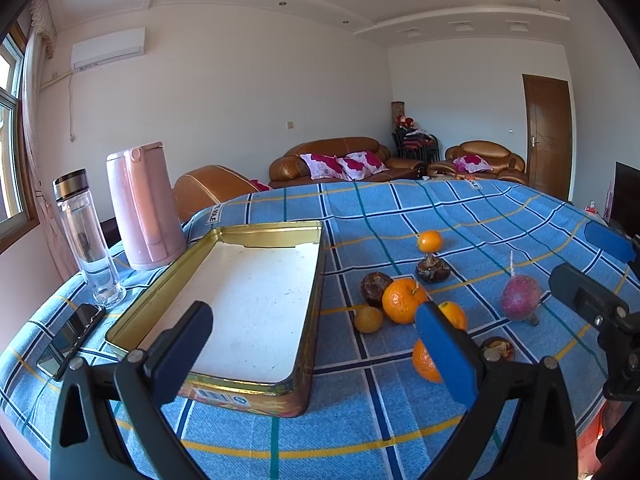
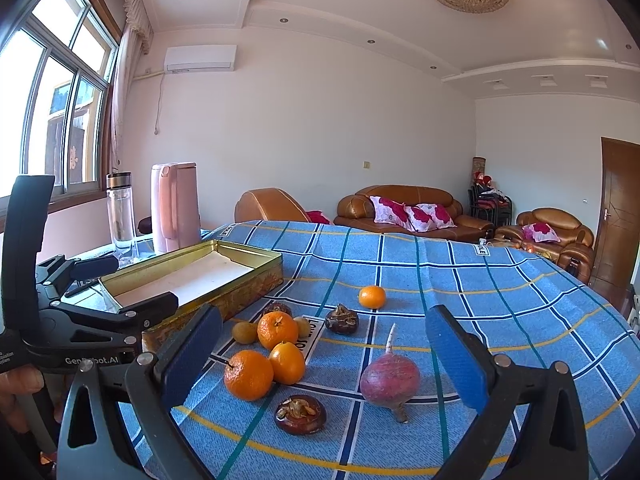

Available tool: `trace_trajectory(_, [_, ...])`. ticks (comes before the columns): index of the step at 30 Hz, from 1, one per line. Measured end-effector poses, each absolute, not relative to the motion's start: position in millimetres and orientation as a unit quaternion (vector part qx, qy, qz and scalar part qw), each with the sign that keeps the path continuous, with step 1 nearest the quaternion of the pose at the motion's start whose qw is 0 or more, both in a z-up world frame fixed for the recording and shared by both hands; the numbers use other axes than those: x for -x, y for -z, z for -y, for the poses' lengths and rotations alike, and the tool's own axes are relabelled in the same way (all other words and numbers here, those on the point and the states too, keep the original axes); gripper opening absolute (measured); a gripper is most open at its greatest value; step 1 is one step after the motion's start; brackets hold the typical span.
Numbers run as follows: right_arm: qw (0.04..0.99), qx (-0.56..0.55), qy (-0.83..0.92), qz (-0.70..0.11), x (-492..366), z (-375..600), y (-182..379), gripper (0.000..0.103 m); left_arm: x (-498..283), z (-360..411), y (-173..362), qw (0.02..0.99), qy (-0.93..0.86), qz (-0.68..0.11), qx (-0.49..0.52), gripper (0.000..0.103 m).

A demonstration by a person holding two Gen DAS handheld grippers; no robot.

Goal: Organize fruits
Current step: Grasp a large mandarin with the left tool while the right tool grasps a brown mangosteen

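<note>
A gold tin tray [image 1: 318, 280] with a bare white floor lies on the blue checked tablecloth [image 1: 460, 216]. To its right are loose fruits: several oranges [image 1: 402, 300], a small yellow fruit [image 1: 369, 319], dark brown fruits [image 1: 433, 270] and a purple-red fruit [image 1: 520, 298]. My left gripper [image 1: 316, 356] hangs open over the tray's near end, holding nothing. My right gripper [image 2: 324, 360] is open above the near oranges [image 2: 248, 375], a brown fruit [image 2: 301, 414] and the purple-red fruit [image 2: 390, 378], touching none. The tray [image 2: 256, 254] sits at its left.
A pink kettle [image 1: 142, 208], a glass bottle [image 1: 86, 236] and a phone [image 1: 70, 338] stand left of the tray near the table's edge. Brown sofas [image 1: 344, 158] are beyond the far edge. A hand [image 2: 16, 392] holds the left gripper [image 2: 90, 264].
</note>
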State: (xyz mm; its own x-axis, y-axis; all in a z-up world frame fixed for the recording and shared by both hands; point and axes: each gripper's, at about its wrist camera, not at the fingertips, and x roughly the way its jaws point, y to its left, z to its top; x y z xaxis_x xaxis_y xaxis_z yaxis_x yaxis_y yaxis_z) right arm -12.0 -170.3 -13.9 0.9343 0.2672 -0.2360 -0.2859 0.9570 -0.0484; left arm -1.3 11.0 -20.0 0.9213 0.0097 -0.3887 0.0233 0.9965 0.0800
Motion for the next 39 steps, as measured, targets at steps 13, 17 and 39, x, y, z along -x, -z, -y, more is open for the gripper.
trace_trajectory(13, [0.957, 0.072, -0.173, -0.221, -16.4, 168.5, 60.6, 0.077, -3.1, 10.7, 39.8, 0.974, 0.040, -0.215, -0.052, 0.103])
trace_trajectory(17, [0.943, 0.079, -0.187, -0.264, -27.5, 161.3, 75.4, 0.067, -6.2, 9.6, 42.0, 0.973, 0.043, -0.221, -0.046, 0.103])
trace_trajectory(39, [0.954, 0.065, -0.164, -0.240, -19.0, 188.2, 64.7, 0.044, -28.8, 46.0, 58.2, 0.950, 0.121, -0.284, -0.051, 0.077])
